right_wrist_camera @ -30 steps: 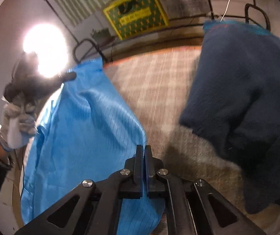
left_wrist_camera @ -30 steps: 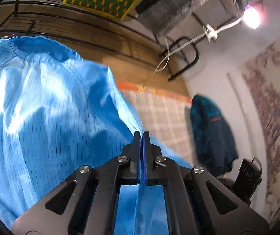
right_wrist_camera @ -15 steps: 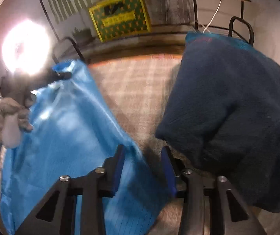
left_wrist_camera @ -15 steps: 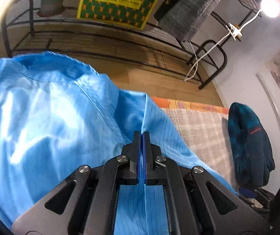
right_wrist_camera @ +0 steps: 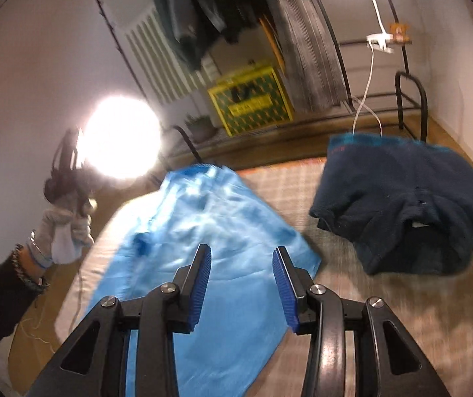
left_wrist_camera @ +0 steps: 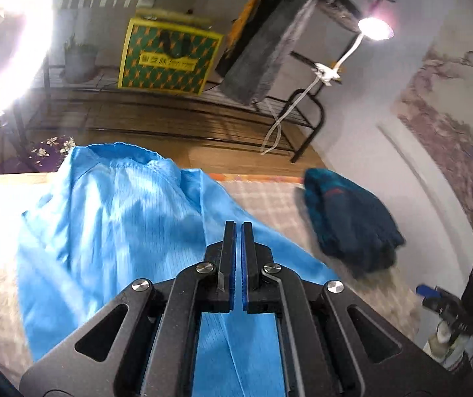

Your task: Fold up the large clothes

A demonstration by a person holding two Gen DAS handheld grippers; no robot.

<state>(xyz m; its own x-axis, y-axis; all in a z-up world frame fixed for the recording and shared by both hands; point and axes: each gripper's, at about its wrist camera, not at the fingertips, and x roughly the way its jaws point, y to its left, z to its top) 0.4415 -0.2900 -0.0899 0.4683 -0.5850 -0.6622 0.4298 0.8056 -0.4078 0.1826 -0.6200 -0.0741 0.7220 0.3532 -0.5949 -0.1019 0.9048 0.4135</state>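
Below parted right claw [right_wrist_camera: 241,251], blue garment [right_wrist_camera: 203,231].

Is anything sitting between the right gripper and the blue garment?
Nothing visible does. The right gripper hangs open above the blue garment, with nothing between its fingers. The dark fleece lies off to the side on the plaid cover.

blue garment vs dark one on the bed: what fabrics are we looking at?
Blue garment: looks like thin, smooth synthetic weave, slight sheen, fine dark grid lines, soft creases; possibly anti-static workwear cloth. Dark garment: thick, fuzzy, matte, likely fleece or brushed knit; nap blurs its edges. Fibre content can't be told from these views.
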